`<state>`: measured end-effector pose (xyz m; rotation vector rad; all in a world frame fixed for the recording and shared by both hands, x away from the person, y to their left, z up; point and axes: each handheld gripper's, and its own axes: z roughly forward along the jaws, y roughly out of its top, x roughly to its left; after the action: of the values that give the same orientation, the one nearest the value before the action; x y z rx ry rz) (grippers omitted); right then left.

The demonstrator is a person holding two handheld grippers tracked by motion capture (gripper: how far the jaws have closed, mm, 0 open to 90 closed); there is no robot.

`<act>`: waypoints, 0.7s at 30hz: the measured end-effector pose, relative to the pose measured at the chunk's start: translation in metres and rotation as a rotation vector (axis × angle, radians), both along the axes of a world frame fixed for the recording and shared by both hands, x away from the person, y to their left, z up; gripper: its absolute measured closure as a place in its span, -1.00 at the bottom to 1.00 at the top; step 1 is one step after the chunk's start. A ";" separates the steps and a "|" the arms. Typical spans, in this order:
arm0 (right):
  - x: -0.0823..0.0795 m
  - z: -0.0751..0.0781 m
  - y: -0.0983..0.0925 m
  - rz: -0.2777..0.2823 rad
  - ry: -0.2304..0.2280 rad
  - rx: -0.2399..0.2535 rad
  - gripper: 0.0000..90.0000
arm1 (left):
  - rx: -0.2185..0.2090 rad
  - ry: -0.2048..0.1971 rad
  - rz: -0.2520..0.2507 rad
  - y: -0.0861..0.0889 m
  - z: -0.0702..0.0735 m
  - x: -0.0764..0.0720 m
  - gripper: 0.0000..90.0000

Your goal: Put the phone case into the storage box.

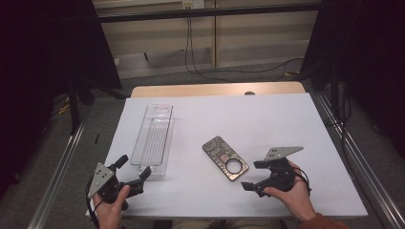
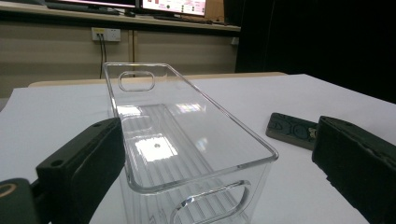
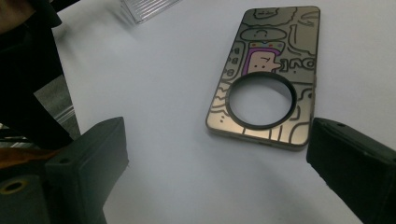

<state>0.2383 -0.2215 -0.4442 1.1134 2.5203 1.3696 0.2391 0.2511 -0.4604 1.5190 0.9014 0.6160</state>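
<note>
The left gripper [image 1: 133, 172] gapes wide, gripping nothing, at the near end of the clear plastic tray [image 1: 155, 138]; its left jaw seems to touch the tray wall. Further right, the phone case [image 1: 225, 158] lies flat on the white table [image 1: 277, 119], and the right gripper [image 1: 255, 175], spread wide and empty, sits just beside it.

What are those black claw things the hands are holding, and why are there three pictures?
They are grippers, tools with two jaws that pinch. A person holds one in each hand. The big picture looks down from above the table: the left gripper and the right gripper are both open and hold nothing. The other two pictures come from little cameras riding on the grippers. The left one looks at a clear plastic bin, which is empty. The right one looks at a flat phone case with cartoon drawings and a round hole. Both things lie on the white table.
</note>
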 end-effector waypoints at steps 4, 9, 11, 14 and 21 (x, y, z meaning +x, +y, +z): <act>0.005 0.001 0.011 0.027 0.001 -0.031 -0.81 | 0.009 -0.001 0.000 0.001 0.000 0.000 -0.94; 0.013 -0.002 0.026 0.063 0.002 -0.063 -0.62 | 0.006 -0.001 -0.001 0.001 0.000 0.000 -0.94; 0.016 -0.002 0.032 0.082 0.010 -0.070 -0.58 | 0.000 -0.002 -0.002 0.000 0.000 0.000 -0.94; 0.018 -0.002 0.037 0.094 0.018 -0.076 -0.50 | -0.001 -0.001 -0.003 0.000 0.000 0.000 -0.94; 0.026 0.000 0.056 0.137 0.050 -0.077 -0.35 | 0.009 -0.002 -0.020 0.001 0.000 -0.001 -0.94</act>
<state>0.2643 -0.1657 -0.4444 0.9906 2.7052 1.2763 0.2385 0.2517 -0.4604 1.5335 0.8818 0.6074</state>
